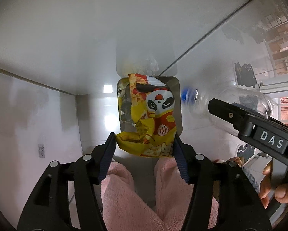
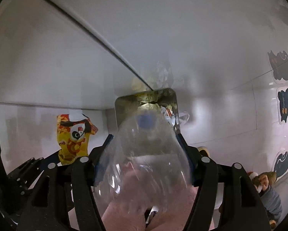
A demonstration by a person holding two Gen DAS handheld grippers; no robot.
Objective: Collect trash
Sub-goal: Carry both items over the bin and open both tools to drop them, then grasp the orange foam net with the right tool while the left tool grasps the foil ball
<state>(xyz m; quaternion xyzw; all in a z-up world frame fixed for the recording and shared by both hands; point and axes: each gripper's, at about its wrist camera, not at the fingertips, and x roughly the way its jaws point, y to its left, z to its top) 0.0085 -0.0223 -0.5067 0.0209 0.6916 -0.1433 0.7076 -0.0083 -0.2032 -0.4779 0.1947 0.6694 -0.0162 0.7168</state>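
Observation:
My left gripper (image 1: 145,141) is shut on a yellow and red snack bag with a panda print (image 1: 153,115) and holds it above a shiny metal trash bin (image 1: 177,105). The bag also shows in the right wrist view (image 2: 74,138), at the left. My right gripper (image 2: 144,140) is shut on a clear plastic bottle with a blue cap (image 2: 144,154), cap pointing toward the bin's rim (image 2: 124,101). In the left wrist view the bottle (image 1: 211,104) is blurred, right of the bin, held by the right gripper's black body (image 1: 259,132).
The bin stands in a corner of white glossy tiled walls (image 1: 47,48) and holds several crumpled wrappers (image 1: 125,105). Black cat stickers (image 2: 287,104) are on the right wall. Pink fleece sleeves (image 1: 128,202) show below the fingers. A wall socket (image 1: 41,150) is at left.

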